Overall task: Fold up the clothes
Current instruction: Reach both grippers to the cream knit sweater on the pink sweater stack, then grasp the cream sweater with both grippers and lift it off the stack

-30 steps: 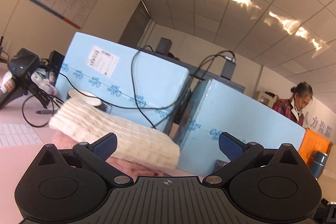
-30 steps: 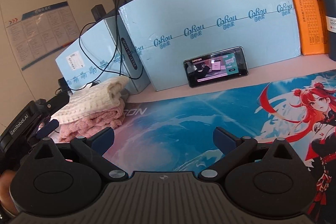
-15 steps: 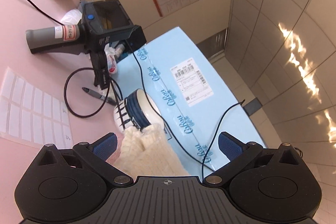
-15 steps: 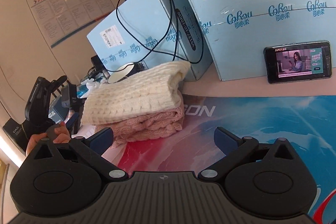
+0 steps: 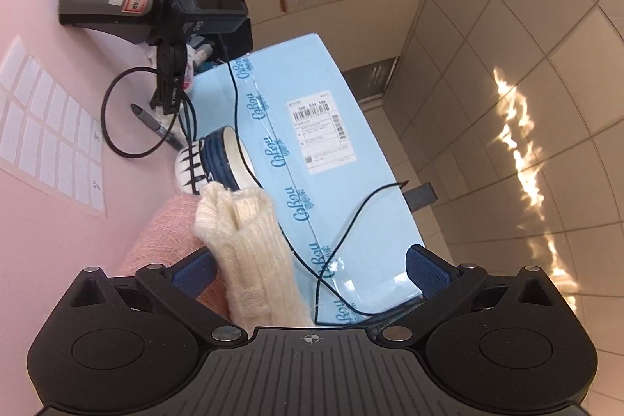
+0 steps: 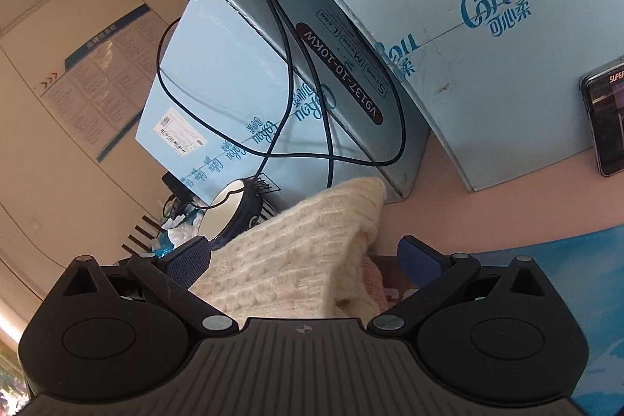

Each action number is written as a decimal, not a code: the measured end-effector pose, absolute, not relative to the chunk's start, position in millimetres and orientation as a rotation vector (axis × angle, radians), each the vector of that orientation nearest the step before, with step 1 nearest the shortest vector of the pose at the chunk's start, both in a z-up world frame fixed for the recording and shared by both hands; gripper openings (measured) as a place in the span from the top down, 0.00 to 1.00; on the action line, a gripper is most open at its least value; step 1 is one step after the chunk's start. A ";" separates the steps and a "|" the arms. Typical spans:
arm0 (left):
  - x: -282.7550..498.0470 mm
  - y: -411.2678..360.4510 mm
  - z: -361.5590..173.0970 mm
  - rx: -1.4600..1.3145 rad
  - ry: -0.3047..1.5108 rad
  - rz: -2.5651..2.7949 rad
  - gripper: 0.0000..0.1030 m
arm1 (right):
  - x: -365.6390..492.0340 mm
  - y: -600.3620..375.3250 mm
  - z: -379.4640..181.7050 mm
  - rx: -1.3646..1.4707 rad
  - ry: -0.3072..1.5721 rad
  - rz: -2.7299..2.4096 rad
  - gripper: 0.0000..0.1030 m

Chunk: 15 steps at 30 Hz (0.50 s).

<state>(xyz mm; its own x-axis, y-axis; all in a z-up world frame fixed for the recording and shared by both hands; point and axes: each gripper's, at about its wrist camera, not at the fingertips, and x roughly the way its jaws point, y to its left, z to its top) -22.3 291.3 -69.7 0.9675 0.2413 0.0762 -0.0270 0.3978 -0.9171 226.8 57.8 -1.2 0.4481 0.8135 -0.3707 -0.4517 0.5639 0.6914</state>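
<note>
Both claws stand spread wide with knit lying in the gap, and neither pinches anything. Between the fingers of the left claw (image 5: 310, 262) the cream knit (image 5: 249, 252) runs straight ahead, its long axis along the line of the fingers, its far end bunched just short of a striped bowl (image 5: 218, 158). It lies closer to the left finger than the right. Under it and off to the left shows the pink knit (image 5: 163, 244).

The right claw (image 6: 304, 256) meets the same cream knit (image 6: 296, 252) broadside: the folded slab fills most of the gap, touching or nearly touching the left finger, its far corner pointing toward the blue box (image 6: 234, 92) ahead. A sliver of pink knit (image 6: 372, 277) peeps out below, toward the right finger.

Judging by how deep the cloth sits, both claws are equally near; closing would likely take the cream layer alone.

Only the left view shows the pink table (image 5: 58, 201) and a scanner (image 5: 171, 6) far ahead-left; only the right shows a phone (image 6: 606, 119) and the mat (image 6: 565, 248).
</note>
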 end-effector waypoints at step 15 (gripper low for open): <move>8.8 289.5 -71.3 -0.954 -0.068 0.248 0.68 | 176.0 91.9 17.1 0.353 0.490 0.796 0.68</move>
<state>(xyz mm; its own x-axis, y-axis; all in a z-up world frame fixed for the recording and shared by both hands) 8.8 289.5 -71.3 0.9696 0.2392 -0.0516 -0.1797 0.5528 -0.8137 176.0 91.9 17.1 0.5981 0.7498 -0.2828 -0.5907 0.6510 0.4767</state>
